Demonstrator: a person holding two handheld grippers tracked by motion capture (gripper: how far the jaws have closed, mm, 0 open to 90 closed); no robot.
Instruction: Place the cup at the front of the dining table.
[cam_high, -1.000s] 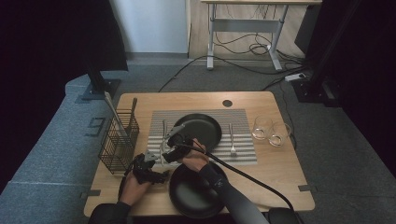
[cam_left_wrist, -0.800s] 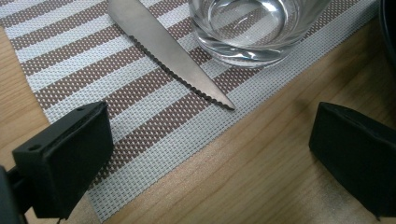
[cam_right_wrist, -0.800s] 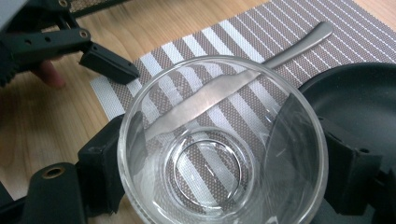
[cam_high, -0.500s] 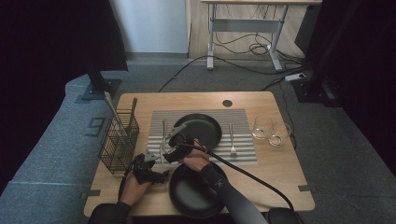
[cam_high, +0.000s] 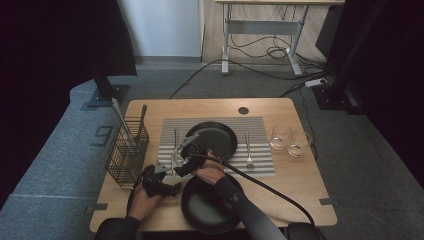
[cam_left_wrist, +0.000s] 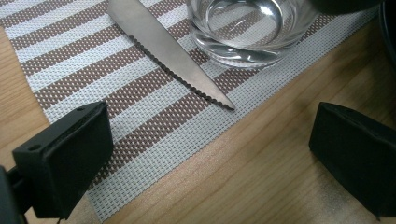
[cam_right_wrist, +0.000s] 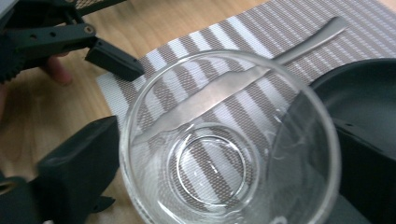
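A wooden bench (cam_high: 300, 180) stands on grey carpet, with a second desk and loose cables against the wall behind it.

The right gripper (cam_right_wrist: 219, 163) has its 2 black fingers (cam_right_wrist: 77, 168) on either side of a clear glass (cam_right_wrist: 229, 140). They have just been opening, and they now stand wide with the glass between them, which looks like a release and not a hold. The glass sits upright on the near left corner of the striped placemat (cam_high: 260, 125), just beside the blade of a serrated knife (cam_left_wrist: 173, 51), probably to complete a place setting.

The left gripper (cam_left_wrist: 210, 154) hovers low over the bench edge by that same corner, fingers (cam_left_wrist: 65, 158) apart and bare. It points at the knife tip, likely waiting to straighten something.

Further out, a black plate (cam_high: 212, 137) lies mid-mat with a fork (cam_high: 248, 150) to its right and the knife to its left, the usual table order. A second black plate (cam_high: 207, 205) rests at the near edge, under the right forearm. 2 more glasses (cam_high: 290, 140) stand off the mat on the right, and a wire basket (cam_high: 125, 155) with utensils stands on the left, seemingly as the supply.
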